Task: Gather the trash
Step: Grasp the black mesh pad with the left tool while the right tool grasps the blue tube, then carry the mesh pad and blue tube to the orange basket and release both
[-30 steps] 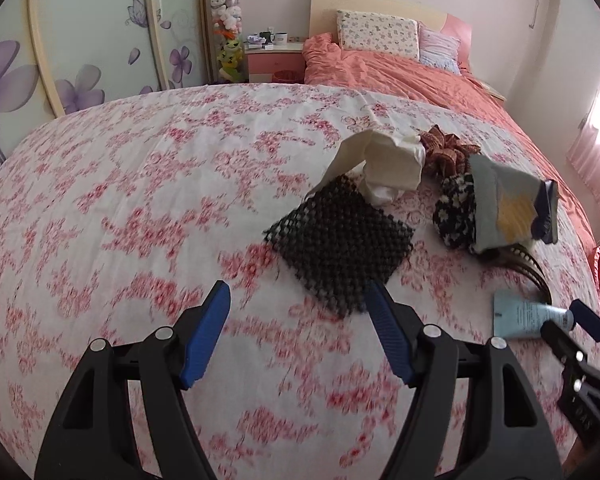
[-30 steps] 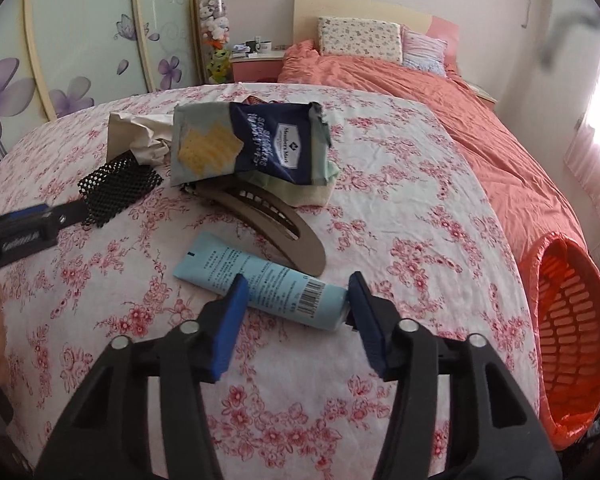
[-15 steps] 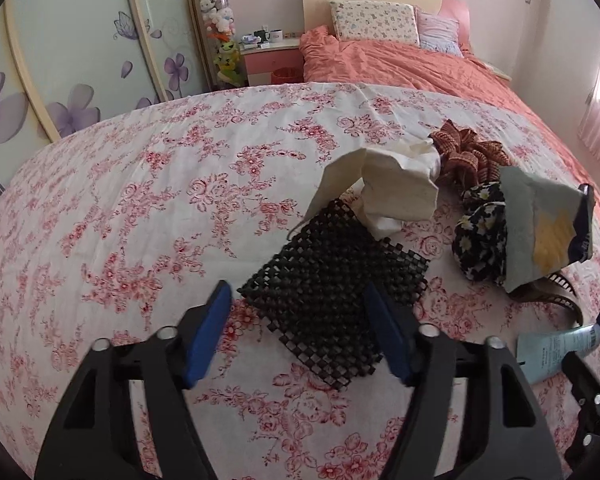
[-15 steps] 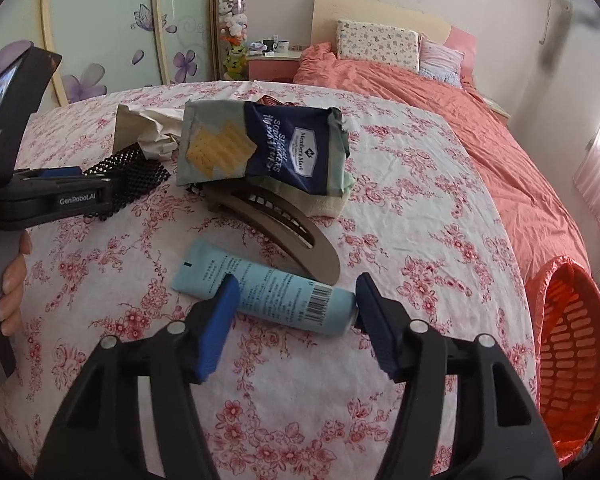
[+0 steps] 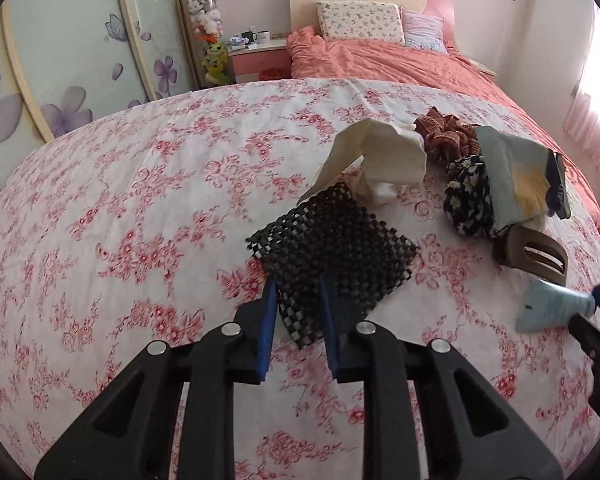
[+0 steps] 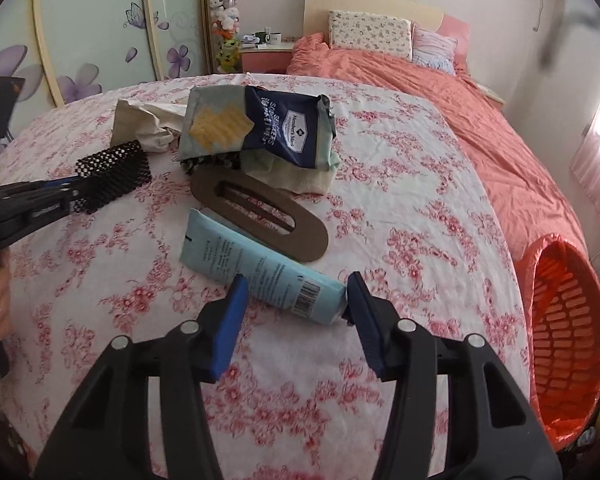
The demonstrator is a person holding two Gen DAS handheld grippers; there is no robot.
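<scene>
A black mesh mat (image 5: 334, 252) lies on the floral bedspread; it also shows in the right wrist view (image 6: 112, 174). My left gripper (image 5: 298, 300) is closed on the mat's near corner. My right gripper (image 6: 294, 292) is open around the cap end of a light blue tube (image 6: 256, 266). The tube also shows at the right edge of the left wrist view (image 5: 552, 310). A cracker bag (image 6: 260, 126) and crumpled beige paper (image 5: 380, 164) lie beyond.
A brown hair clip (image 6: 260, 216) lies just behind the tube. Two scrunchies, one brown (image 5: 444, 134) and one black floral (image 5: 468, 200), sit by the bag. An orange basket (image 6: 564, 320) stands off the bed's right side. A nightstand (image 5: 256, 60) is far back.
My left gripper moved forward and closed its fingers on the mesh mat's near corner. My right gripper moved slightly closer over the tube, still open.
</scene>
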